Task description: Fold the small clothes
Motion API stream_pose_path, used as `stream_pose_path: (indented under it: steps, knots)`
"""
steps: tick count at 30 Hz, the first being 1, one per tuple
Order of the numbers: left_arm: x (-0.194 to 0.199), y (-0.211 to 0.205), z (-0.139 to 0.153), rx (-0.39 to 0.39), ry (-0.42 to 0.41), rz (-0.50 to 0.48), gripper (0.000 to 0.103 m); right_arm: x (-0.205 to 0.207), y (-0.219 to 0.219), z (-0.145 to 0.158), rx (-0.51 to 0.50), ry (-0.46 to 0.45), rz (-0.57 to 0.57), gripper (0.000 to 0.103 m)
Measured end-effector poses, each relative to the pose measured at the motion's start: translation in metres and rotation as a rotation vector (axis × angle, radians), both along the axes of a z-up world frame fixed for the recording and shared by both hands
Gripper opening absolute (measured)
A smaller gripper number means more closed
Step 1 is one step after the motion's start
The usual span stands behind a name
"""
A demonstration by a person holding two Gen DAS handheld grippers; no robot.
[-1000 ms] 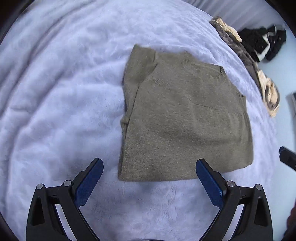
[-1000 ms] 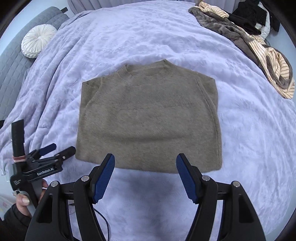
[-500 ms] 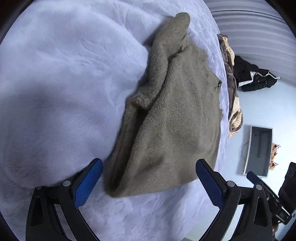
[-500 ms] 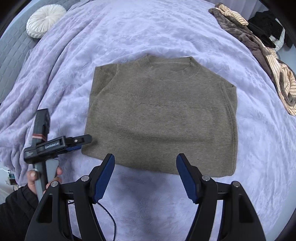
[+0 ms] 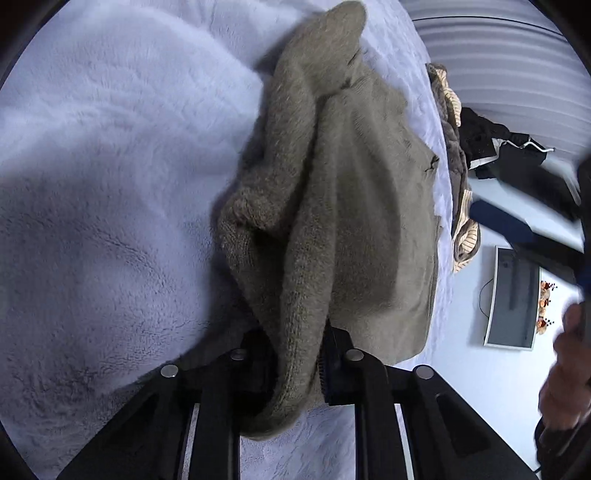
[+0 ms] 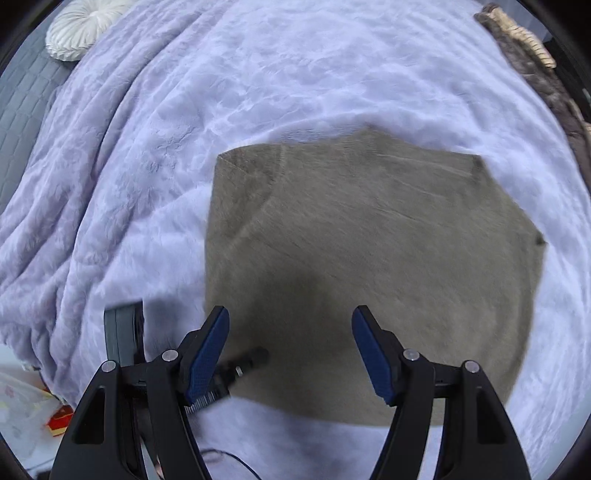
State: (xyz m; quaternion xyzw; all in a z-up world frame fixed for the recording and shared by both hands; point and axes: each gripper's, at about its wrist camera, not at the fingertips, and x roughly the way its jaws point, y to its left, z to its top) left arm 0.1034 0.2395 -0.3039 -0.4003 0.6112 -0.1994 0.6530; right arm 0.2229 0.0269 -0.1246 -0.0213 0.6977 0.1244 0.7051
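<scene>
Bed covered by a lilac plush blanket (image 6: 155, 155). A round white cushion (image 6: 79, 27) lies at its far left corner, on a grey quilted surface.

Left tongs (image 5: 295, 354): the jaws have just been closing, and a bunched fold of the olive knitted sweater (image 5: 351, 206) sits between them. The pads press on that fold at the near left corner of the garment. In the left wrist view the gathered edge rises as a thick ridge ahead of the tongs. In the right wrist view the left tongs (image 6: 236, 373) show only in part, low at the sweater's near left corner.

The sweater (image 6: 369, 266) lies spread on the blanket toward the middle of the bed, its near edge close to the bed's near edge. That view is blurred, so fine detail of the knit cannot be read.

Right tongs (image 6: 290, 354): jaws stand well apart, above the near part of the sweater, nothing between the blue pads (image 6: 207, 354). Contact with the fabric cannot be told.

Along the bed's right edge lies a heap of other clothes (image 5: 458, 177), brown and striped, with a dark garment beyond.
</scene>
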Motion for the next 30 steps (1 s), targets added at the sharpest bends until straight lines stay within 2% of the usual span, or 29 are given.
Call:
stream_pose_path:
  steps: [3,6,10,14,16,17,18,20,22,23,26,27,30]
  knots:
    - [-0.002,-0.003,0.003,0.01,-0.02,0.012,0.016,0.027,0.023,-0.034,0.044,0.081,-0.062,0.072]
    - [-0.003,-0.004,-0.001,-0.001,-0.004,0.04,0.016,0.04,0.045,-0.059,0.011,0.111,-0.094,0.072]
    - [-0.001,-0.01,-0.003,0.022,-0.011,0.041,0.016,0.039,0.079,-0.081,-0.1,0.117,-0.037,0.073]
    - [0.0,-0.022,0.002,0.094,-0.04,-0.003,0.016,0.035,0.103,-0.106,-0.342,0.093,0.057,0.072]
    - [0.001,-0.027,0.001,0.116,-0.043,-0.014,0.017,0.032,0.104,-0.108,-0.346,0.088,0.069,0.069]
    - [0.002,-0.029,0.002,0.123,-0.05,-0.015,0.017,0.031,0.104,-0.105,-0.339,0.082,0.077,0.048]
    - [0.002,-0.031,0.002,0.13,-0.056,-0.017,0.019,0.031,0.103,-0.102,-0.333,0.074,0.081,0.022]
    - [0.004,-0.034,0.002,0.126,-0.048,-0.015,0.025,0.032,0.09,-0.092,-0.248,0.085,0.064,0.018]
    - [0.007,-0.033,-0.001,0.071,-0.032,-0.003,0.046,0.032,0.074,-0.081,-0.168,0.087,0.055,0.016]
    - [0.009,-0.033,0.0,0.037,-0.032,0.001,0.053,0.031,0.067,-0.076,-0.132,0.084,0.046,0.016]
    - [0.002,-0.024,0.01,0.031,-0.064,0.011,0.086,0.025,0.049,-0.056,-0.026,0.058,0.011,0.016]
    - [-0.001,-0.022,0.014,0.036,-0.074,0.017,0.103,0.023,0.043,-0.049,0.004,0.043,0.002,0.016]
    - [-0.009,-0.017,0.015,0.029,-0.085,0.024,0.103,0.016,0.032,-0.036,0.056,0.022,-0.011,0.016]
